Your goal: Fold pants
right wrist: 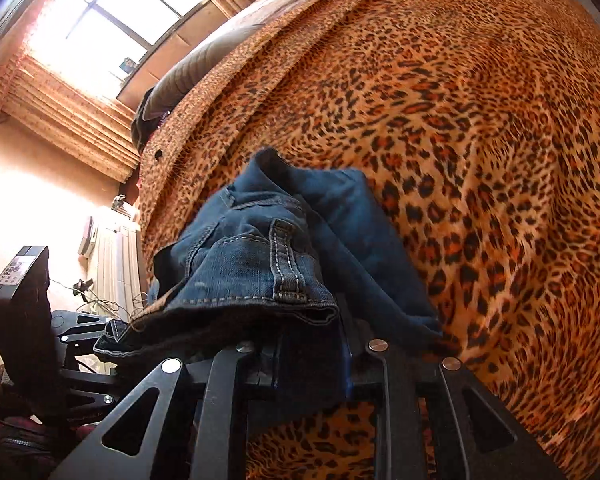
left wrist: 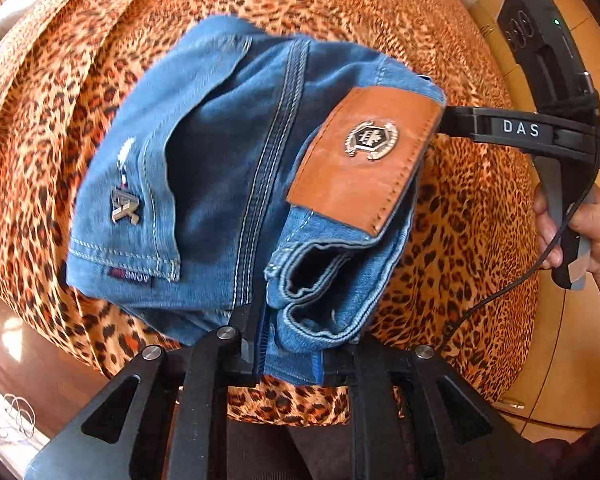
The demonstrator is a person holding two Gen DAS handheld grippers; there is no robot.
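Observation:
The blue jeans (left wrist: 220,152) are folded into a thick bundle over the leopard-print bed. A brown leather patch (left wrist: 364,164) with a metal badge faces up at the waistband, and a back pocket with a metal logo lies to the left. My left gripper (left wrist: 288,356) is shut on the near edge of the bundle. My right gripper (left wrist: 456,120) comes in from the right and pinches the waistband beside the patch. In the right wrist view the jeans (right wrist: 260,264) bunch over my right gripper (right wrist: 308,364), which is shut on the denim. The fingertips are hidden by cloth.
The leopard-print bedspread (right wrist: 480,140) covers the whole bed. A dark pillow (right wrist: 196,68) lies at the head of the bed below a bright window. Wooden floor (left wrist: 560,340) lies to the right of the bed. A cable hangs from the right gripper's handle.

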